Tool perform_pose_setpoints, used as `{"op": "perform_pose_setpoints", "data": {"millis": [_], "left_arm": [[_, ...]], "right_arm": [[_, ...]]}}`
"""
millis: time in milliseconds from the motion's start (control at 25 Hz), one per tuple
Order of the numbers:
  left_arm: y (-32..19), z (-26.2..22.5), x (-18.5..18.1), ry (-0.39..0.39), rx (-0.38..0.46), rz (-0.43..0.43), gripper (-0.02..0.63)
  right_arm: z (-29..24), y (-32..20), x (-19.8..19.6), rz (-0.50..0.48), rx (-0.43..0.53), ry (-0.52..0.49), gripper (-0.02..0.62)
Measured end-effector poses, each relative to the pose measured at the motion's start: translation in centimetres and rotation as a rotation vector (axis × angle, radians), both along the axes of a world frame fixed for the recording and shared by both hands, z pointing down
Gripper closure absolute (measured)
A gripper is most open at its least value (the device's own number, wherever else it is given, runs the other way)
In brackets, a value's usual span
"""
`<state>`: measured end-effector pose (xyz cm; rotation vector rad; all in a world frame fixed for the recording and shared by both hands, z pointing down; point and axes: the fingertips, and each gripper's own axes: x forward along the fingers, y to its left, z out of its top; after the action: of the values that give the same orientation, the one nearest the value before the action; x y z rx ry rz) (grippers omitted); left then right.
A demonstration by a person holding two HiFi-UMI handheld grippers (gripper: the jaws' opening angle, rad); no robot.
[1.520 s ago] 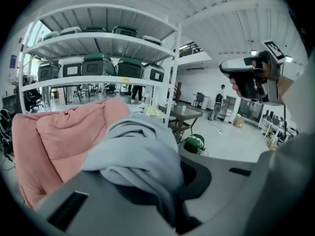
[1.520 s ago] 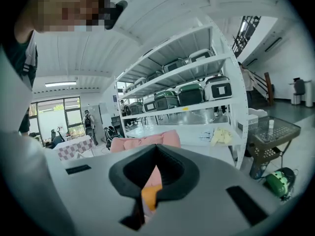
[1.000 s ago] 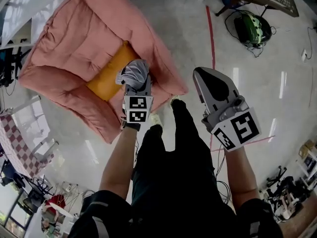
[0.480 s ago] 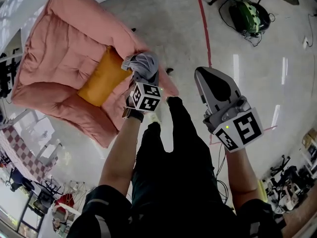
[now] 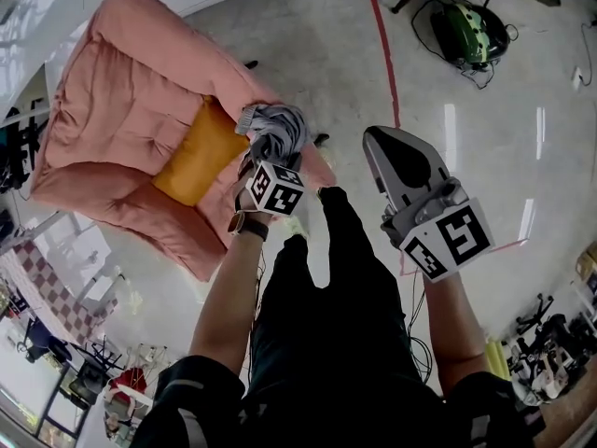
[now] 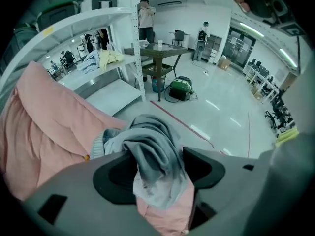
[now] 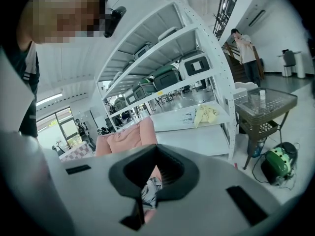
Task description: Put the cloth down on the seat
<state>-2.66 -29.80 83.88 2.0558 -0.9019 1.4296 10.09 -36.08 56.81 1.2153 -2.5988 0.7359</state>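
The grey cloth [image 5: 276,127] hangs bunched at the tip of my left gripper [image 5: 269,157], over the near right corner of the pink armchair [image 5: 121,91]. An orange cushion [image 5: 191,152] lies on the seat to the cloth's left. In the left gripper view the cloth [image 6: 152,146] drapes loosely between the jaws of my left gripper [image 6: 157,167]. The jaws are opening and stand wide apart, and the pads do not press on it. My right gripper [image 5: 384,147] hovers over bare floor to the right, shut and empty; in its own view my right gripper [image 7: 153,154] points towards the armchair [image 7: 125,136].
A red tape line [image 5: 384,54] runs across the shiny floor. A green bag [image 5: 471,31] with cables lies by a wicker table at the far right. White shelving [image 6: 118,58] stands behind the chair. A checkered piece [image 5: 42,287] sits at the lower left. People stand far off.
The left gripper's marker cube has turned and the cloth has shifted towards the armchair's right corner. The cloth now bulges out more loosely. The right gripper has hardly moved.
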Motion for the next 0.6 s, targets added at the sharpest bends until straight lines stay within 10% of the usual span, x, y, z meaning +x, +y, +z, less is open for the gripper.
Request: {"op": "perform_pose_setpoints", "data": {"millis": [600], "left_arm": [[-0.2, -10.8, -3.7, 0.133, 0.154, -0.158, 0.359]], "right_arm": [[-3.9, 2.7, -2.9, 0.006, 0.015, -0.048, 0.591]]}}
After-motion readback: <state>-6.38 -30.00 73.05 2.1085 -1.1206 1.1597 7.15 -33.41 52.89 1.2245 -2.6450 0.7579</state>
